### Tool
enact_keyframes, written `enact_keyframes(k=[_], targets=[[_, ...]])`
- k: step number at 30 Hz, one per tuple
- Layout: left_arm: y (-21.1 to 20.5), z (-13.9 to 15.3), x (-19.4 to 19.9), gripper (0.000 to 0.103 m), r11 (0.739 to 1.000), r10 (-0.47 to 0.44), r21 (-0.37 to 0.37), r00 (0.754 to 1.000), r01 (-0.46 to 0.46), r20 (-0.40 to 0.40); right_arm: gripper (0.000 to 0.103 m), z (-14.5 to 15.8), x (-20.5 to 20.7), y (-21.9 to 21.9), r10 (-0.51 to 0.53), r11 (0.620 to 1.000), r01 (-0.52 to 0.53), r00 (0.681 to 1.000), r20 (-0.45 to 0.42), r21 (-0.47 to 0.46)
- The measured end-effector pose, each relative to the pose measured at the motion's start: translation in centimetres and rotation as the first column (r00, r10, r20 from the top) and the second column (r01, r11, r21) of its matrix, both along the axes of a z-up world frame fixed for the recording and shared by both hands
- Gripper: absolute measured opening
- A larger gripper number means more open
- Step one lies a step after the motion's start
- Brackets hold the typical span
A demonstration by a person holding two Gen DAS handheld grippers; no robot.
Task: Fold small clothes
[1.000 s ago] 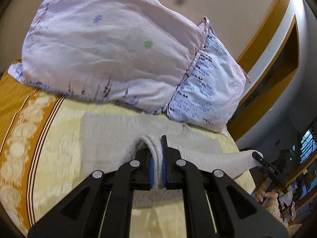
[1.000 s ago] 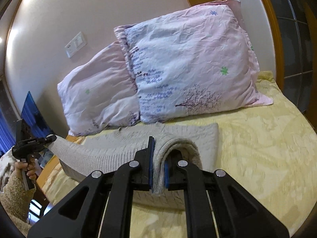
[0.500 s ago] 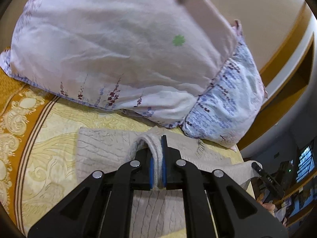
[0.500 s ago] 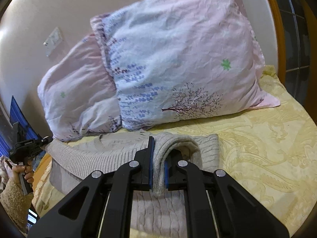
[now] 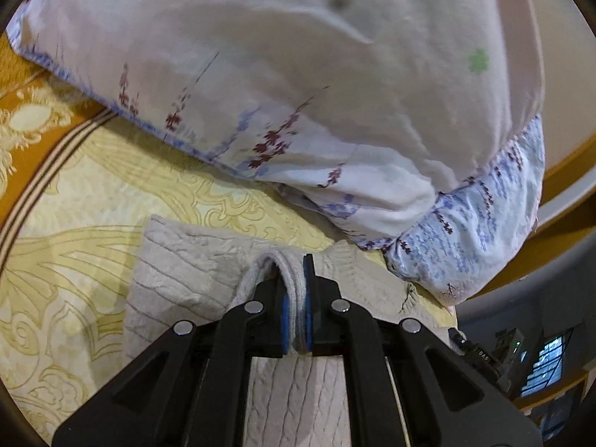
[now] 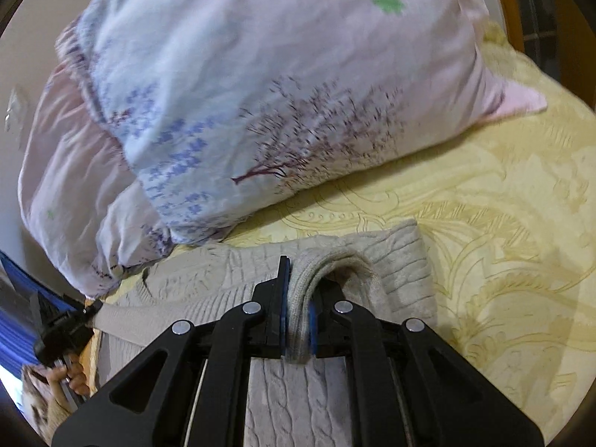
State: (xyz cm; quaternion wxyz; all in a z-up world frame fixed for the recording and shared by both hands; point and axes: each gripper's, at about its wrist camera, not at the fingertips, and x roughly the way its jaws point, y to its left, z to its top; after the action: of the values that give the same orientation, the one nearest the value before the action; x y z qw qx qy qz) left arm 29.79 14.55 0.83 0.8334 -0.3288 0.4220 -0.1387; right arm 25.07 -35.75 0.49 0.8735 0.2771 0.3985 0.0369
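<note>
A beige cable-knit sweater lies on the yellow patterned bedspread, close below the pillows. My left gripper is shut on a ribbed edge of the knit, which loops over its left finger. In the right wrist view the same sweater spreads under my right gripper, shut on another ribbed edge that arches over its right finger. The fabric runs taut between both grips. The other gripper, held by a hand, shows at the far left with the knit edge in it.
Two pale floral pillows lean against the wall just beyond the sweater. An orange border of the bedspread runs along the left. The bed's edge and dark room furniture lie at the lower right.
Both grippers have moved forward and down toward the pillows, carrying the sweater's edge over the rest of it. The pillows now fill the upper view. Both grips stay shut.
</note>
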Motion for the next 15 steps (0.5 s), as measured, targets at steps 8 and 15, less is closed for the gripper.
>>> enact_keyframes(k=[8, 15], targets=[[-0.4, 0.4, 0.1, 0.053, 1.0, 0.012, -0.014, 1.0, -0.013, -0.013, 0.061, 0.0, -0.3, -0.1, -0.002, 0.997, 0.003, 1.0, -0.009, 0.071], [0.0, 3.0, -3.3, 0.059, 0.993, -0.035, 0.114, 0.998, 0.029, 0.047, 0.058, 2.1, -5.2, -1.0, 0.013, 0.998, -0.009, 0.998, 0.066, -0.06]])
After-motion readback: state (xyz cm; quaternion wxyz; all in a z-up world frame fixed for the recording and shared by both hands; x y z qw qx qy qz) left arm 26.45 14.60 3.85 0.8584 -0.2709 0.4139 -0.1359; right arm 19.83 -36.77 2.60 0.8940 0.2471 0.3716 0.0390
